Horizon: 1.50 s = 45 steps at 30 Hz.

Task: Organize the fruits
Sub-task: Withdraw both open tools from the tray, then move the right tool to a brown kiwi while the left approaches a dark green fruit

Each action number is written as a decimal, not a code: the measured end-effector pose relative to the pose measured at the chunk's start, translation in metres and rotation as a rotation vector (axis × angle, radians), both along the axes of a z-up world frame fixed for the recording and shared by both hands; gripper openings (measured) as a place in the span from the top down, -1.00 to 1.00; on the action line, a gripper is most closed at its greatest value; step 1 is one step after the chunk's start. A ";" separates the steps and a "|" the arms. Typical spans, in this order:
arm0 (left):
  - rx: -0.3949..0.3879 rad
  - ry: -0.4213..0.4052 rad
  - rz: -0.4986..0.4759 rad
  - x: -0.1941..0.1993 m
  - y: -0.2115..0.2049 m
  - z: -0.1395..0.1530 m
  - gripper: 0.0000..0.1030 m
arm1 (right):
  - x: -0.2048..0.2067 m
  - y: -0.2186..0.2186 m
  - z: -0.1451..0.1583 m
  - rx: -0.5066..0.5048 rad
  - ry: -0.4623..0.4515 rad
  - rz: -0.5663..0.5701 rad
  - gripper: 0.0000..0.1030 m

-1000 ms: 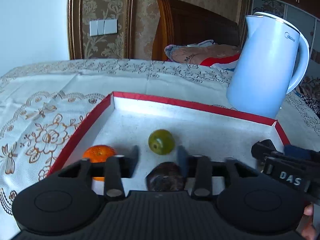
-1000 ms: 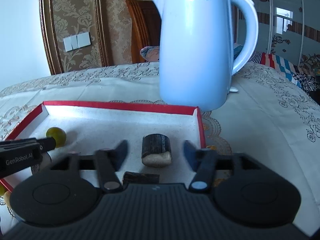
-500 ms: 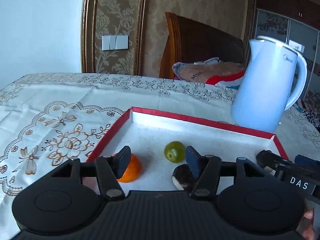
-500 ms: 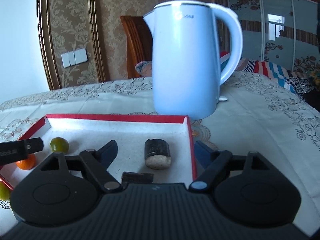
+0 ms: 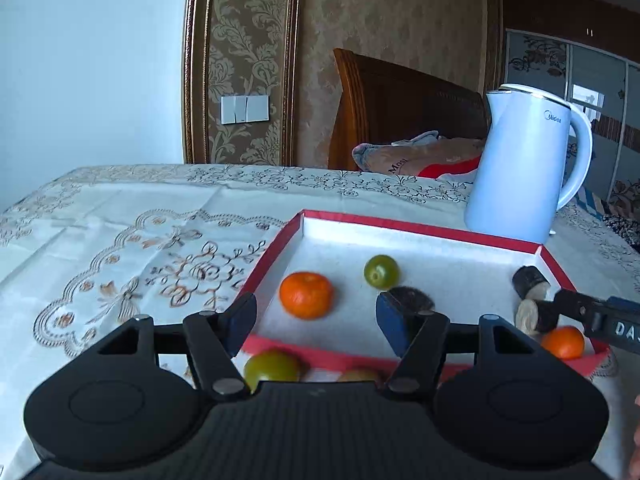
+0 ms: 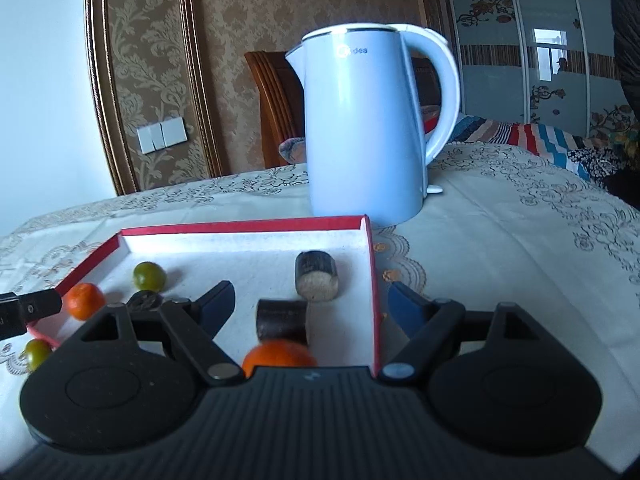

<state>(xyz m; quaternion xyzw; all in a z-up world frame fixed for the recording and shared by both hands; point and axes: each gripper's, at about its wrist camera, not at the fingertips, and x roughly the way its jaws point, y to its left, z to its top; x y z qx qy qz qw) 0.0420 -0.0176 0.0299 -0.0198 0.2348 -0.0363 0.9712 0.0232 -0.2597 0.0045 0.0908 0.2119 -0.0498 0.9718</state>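
Note:
A red-rimmed tray (image 5: pixel 420 227) (image 6: pixel 240 226) with a white floor holds a mandarin (image 5: pixel 306 294) (image 6: pixel 84 300), a green fruit (image 5: pixel 381 272) (image 6: pixel 149 276) and a dark round piece (image 5: pixel 410 300) (image 6: pixel 146 300). Two dark cane-like stubs (image 6: pixel 316 276) (image 6: pixel 282 320) and a second mandarin (image 6: pixel 280 356) (image 5: pixel 562 342) lie at the tray's right end. My left gripper (image 5: pixel 316 322) hangs over the near rim; its jaws are opening and grip nothing. My right gripper (image 6: pixel 312 306) stands open and empty above the right corner.
A pale blue kettle (image 5: pixel 524 168) (image 6: pixel 364 128) stands just behind the tray's far right corner. A green fruit (image 5: pixel 272 366) (image 6: pixel 38 352) lies on the lace tablecloth in front of the tray, with another partly hidden beside it. A wooden chair back stands behind the table.
Both grippers have drawn back from the tray and widened. The dark piece that was between the left fingers now lies free in the tray. More fruit has come into view.

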 end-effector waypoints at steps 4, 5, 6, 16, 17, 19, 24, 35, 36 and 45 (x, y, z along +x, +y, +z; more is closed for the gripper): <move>-0.032 -0.002 -0.018 -0.016 0.016 -0.001 -0.28 | -0.026 -0.005 -0.002 0.022 -0.010 0.014 -0.60; -0.035 -0.001 -0.023 -0.019 0.021 -0.002 -0.28 | -0.033 -0.007 -0.002 0.037 -0.017 0.020 -0.60; -0.039 -0.001 -0.021 -0.023 0.026 -0.004 -0.28 | -0.039 -0.008 -0.003 0.045 -0.021 0.026 -0.61; -0.066 0.055 0.013 -0.028 0.052 -0.017 -0.28 | -0.068 -0.023 -0.017 0.113 0.007 0.037 -0.68; -0.059 0.061 0.014 -0.027 0.051 -0.018 -0.28 | -0.066 -0.023 -0.018 0.120 0.016 0.044 -0.68; -0.046 0.066 0.022 -0.027 0.050 -0.020 -0.28 | -0.066 -0.022 -0.019 0.114 0.020 0.044 -0.68; -0.005 0.067 0.054 -0.024 0.047 -0.022 -0.28 | -0.065 -0.018 -0.019 0.095 0.029 0.047 -0.68; 0.119 0.094 0.037 -0.016 0.028 -0.030 -0.28 | -0.058 -0.009 -0.020 0.037 0.080 0.050 -0.69; 0.121 0.098 0.035 -0.015 0.028 -0.030 -0.28 | -0.057 -0.009 -0.020 0.037 0.081 0.049 -0.69; 0.119 0.122 0.038 -0.008 0.031 -0.033 -0.28 | -0.057 -0.009 -0.021 0.034 0.094 0.049 -0.74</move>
